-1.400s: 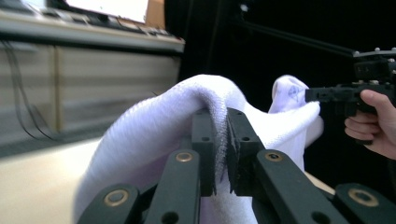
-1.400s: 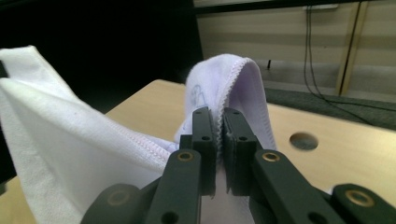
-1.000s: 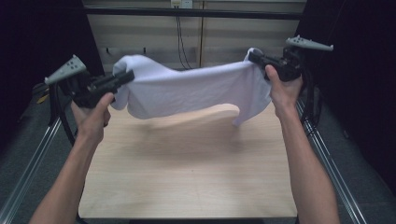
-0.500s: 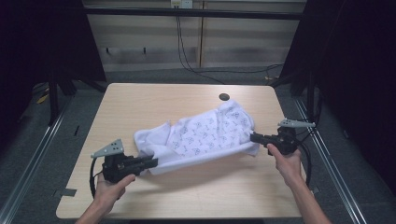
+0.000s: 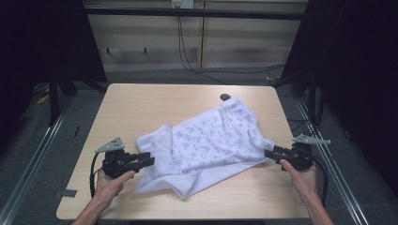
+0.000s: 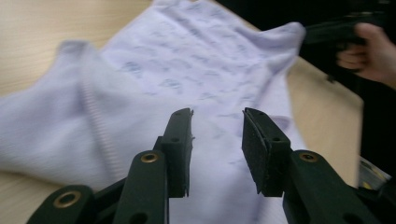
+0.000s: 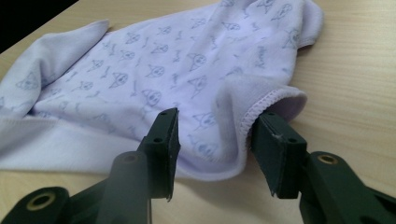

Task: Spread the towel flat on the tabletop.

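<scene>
Garment (image 5: pixel 211 140), white with small print, laid flat across desk (image 5: pixel 141 101), running diagonally from near-left area up toward far-right corner; near-left flap folded over, plain inside showing. Left gripper (image 5: pixel 146 160) at near-left edge of cloth, jaws just been opening, now parted, nothing pinched, fabric lying under them (image 6: pixel 217 140). Right gripper (image 5: pixel 270 153) near desk's right edge, jaws also just opened, standing wide astride a hemmed opening (image 7: pixel 261 105), pads not pressing. Small dark disc (image 5: pixel 225 97) by far edge, just beyond cloth. Step in hand, likely: release after spreading out. Next move probably calls for backing both grippers clear without snagging hem, then re-gripping an edge to smooth or fold.
</scene>
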